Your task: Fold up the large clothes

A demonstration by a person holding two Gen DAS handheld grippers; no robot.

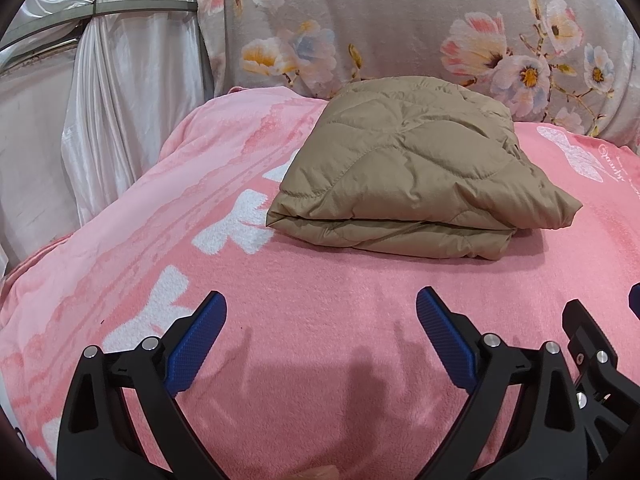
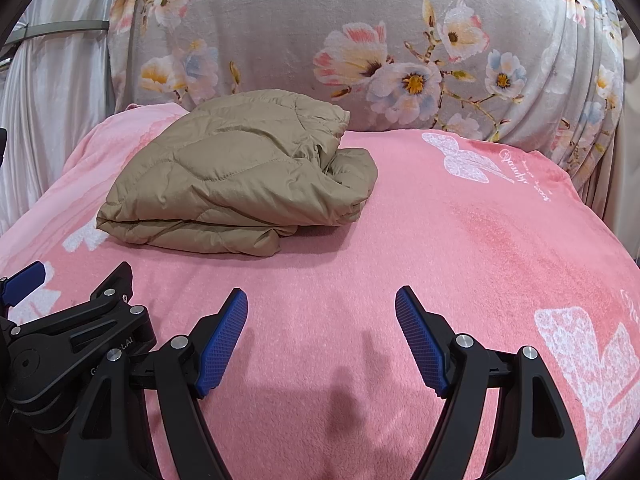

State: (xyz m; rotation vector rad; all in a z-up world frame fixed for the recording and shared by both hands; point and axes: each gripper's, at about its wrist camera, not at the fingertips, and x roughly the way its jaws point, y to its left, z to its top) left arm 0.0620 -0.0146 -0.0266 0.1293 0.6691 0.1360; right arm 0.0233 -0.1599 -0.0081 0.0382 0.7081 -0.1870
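Observation:
A tan quilted jacket [image 1: 412, 176] lies folded into a thick bundle on the pink blanket [image 1: 320, 320], towards the back of the bed. In the right wrist view the same jacket [image 2: 236, 184] sits left of centre. My left gripper [image 1: 322, 304] hovers over bare blanket in front of the bundle, open and empty. Beside it my right gripper [image 2: 322, 300] is open too, with nothing between its blue pads [image 2: 420, 344]. Neither gripper touches the jacket. The right gripper's black frame [image 1: 592, 344] shows at the left view's right edge, and the left gripper's frame [image 2: 80, 332] at the right view's left edge.
A grey floral cloth [image 1: 400, 20] rises behind the bed. White satin curtains [image 1: 100, 100] hang at the left, tied with a band. The pink blanket [image 2: 480, 240] carries white butterfly prints and drops off at its left and right edges.

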